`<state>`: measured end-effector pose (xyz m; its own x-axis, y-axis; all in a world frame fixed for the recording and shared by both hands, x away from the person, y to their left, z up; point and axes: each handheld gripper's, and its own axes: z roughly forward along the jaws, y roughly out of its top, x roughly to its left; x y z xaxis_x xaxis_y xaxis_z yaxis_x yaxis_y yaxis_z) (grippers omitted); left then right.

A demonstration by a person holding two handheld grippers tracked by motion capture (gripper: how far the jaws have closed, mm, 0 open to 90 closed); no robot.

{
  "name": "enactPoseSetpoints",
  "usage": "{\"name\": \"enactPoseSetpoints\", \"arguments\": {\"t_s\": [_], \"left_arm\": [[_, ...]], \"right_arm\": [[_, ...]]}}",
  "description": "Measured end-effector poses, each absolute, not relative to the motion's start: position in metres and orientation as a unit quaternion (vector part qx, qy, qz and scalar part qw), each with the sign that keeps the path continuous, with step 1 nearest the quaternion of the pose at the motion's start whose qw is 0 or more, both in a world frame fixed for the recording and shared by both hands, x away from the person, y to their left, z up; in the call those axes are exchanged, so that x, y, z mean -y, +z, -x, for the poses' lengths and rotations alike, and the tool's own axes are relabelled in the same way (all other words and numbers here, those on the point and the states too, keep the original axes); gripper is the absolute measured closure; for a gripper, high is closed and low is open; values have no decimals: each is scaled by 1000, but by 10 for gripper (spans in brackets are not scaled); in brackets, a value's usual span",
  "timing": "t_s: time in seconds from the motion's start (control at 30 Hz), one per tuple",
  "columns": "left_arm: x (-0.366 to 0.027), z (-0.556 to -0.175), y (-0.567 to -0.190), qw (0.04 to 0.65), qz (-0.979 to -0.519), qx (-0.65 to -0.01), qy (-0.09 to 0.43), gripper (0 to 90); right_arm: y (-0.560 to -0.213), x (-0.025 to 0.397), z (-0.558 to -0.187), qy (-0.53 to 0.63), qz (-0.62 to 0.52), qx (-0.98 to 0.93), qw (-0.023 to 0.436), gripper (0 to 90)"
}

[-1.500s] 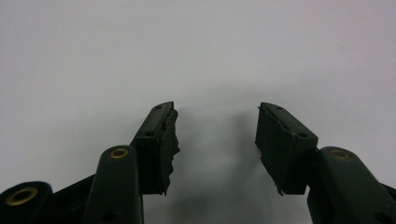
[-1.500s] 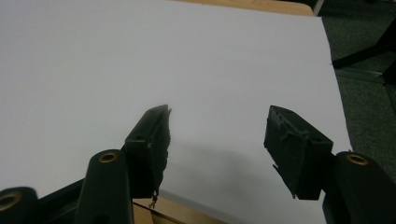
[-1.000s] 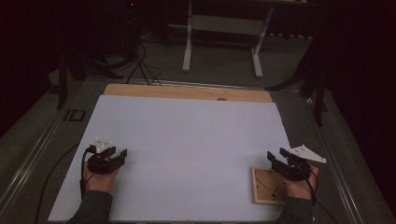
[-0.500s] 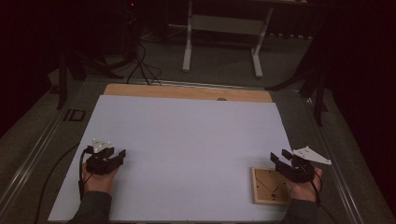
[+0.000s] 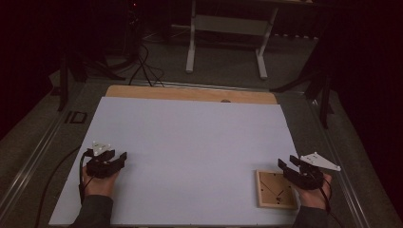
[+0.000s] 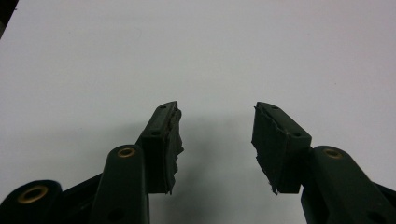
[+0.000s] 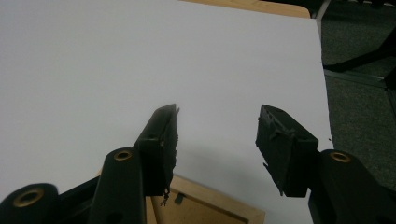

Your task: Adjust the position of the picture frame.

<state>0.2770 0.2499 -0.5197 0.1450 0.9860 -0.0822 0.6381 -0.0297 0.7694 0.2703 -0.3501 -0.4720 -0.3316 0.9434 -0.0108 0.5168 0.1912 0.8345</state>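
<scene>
A square wooden board [image 5: 274,189] with thin dark marks on its face lies flat on the white sheet [image 5: 190,142] near the front right corner. My right gripper [image 5: 286,163] hovers at the board's right edge, jaws open and empty. In the right gripper view the right gripper [image 7: 218,112] is spread over the sheet, and the board's corner [image 7: 208,205] shows just below the left jaw. My left gripper [image 5: 118,156] rests near the front left of the sheet, open with nothing in it. In the left gripper view the left gripper [image 6: 216,108] is parted over bare white surface.
The sheet covers a wooden tabletop [image 5: 190,93] whose far strip stays bare. Beyond it stand a metal frame's legs [image 5: 191,52] and loose cables [image 5: 142,66] on dark floor. A metal rail [image 5: 33,152] runs along the table's left side.
Both hands have drifted slightly toward the near edge of the table. The jaws stay open and the wooden board has not moved.
</scene>
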Motion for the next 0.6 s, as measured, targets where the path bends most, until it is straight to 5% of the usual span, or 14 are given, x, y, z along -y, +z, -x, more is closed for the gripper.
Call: {"name": "enactPoseSetpoints", "arguments": {"t_s": [0.6], "left_arm": [[-253,-275,-516,353,-660,-609,262,488]], "right_arm": [[-485,349,-260,376,-507,-729,263,509]]}}
